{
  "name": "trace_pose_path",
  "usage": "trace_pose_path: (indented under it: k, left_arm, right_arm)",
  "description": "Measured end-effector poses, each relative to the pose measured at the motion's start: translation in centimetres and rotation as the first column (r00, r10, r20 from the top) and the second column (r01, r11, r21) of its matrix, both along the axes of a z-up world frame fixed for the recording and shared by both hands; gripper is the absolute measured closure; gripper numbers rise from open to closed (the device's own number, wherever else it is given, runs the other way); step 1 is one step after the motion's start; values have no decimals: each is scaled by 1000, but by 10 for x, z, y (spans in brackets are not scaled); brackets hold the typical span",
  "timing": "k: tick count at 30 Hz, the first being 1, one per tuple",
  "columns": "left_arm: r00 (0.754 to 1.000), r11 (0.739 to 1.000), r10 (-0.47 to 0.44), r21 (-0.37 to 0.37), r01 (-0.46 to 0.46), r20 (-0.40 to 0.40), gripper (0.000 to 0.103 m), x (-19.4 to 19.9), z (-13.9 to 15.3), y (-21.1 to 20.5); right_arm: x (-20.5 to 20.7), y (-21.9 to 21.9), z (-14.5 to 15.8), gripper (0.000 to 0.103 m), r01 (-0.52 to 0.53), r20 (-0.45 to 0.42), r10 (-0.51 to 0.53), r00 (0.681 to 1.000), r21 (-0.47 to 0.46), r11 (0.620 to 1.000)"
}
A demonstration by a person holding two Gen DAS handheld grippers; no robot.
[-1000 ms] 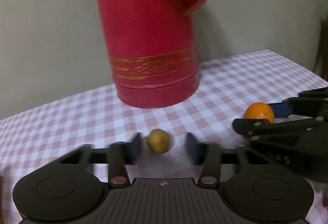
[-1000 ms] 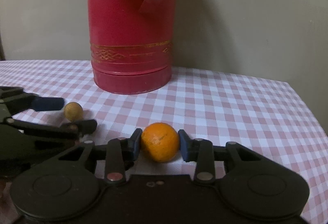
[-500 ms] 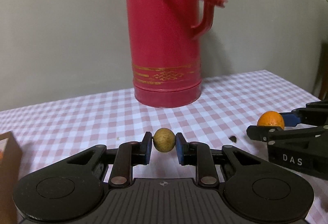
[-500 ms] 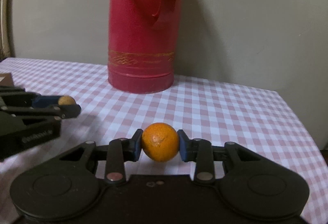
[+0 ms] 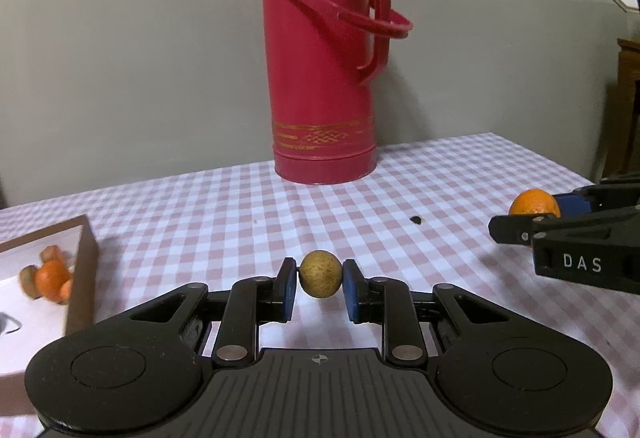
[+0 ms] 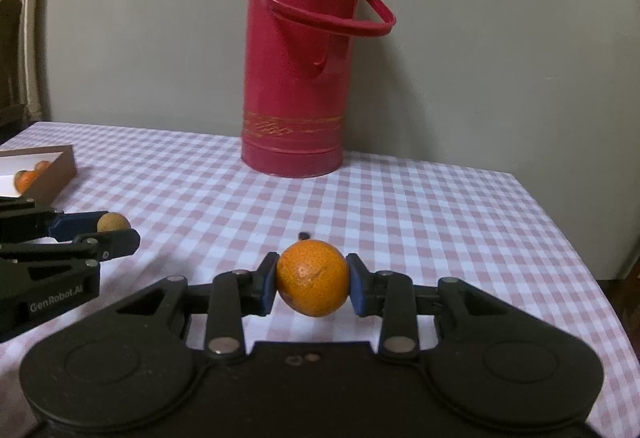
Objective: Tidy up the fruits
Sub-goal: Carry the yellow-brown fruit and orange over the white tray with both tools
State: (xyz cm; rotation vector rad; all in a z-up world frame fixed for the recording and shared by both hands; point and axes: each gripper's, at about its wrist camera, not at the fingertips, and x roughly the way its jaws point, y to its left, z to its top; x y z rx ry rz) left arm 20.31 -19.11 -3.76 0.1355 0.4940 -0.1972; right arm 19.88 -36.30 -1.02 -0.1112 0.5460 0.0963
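L gripper (image 5: 321, 288) "GenRobot.AI", fingers clamp brown fruit (image 5: 321, 280); R gripper (image 6: 313, 285) "DAS", fingers clamp orange (image 6: 313, 278).

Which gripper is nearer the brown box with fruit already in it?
Left. The left gripper, shut on the small tan fruit, is just right of the box. The right gripper, shut on the orange, is farther right, beyond the left one.
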Motion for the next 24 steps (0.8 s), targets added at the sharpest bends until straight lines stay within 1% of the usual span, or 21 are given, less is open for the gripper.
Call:
trace_pose_path:
  k: [5, 11, 17, 24]
  left_arm:
    - [1000, 1000, 9, 5, -9, 26, 78, -30, 9, 18]
    - [997, 1000, 27, 6, -27, 69, 78, -67, 20, 53]
    - [994, 998, 67, 12, -69, 84, 78, -94, 26, 88]
    - [984, 990, 138, 3, -139, 114, 78, -121, 35, 127]
  right_arm:
    - [-35, 14, 4, 76, -7, 8, 7, 1000, 1, 1000]
    - [-70, 38, 13, 76, -42, 41, 42, 998, 4, 999]
    - [-92, 67, 22, 76, -91, 68, 90, 994, 17, 996]
    - [-106, 116, 30, 76, -194, 88, 192, 977, 15, 981]
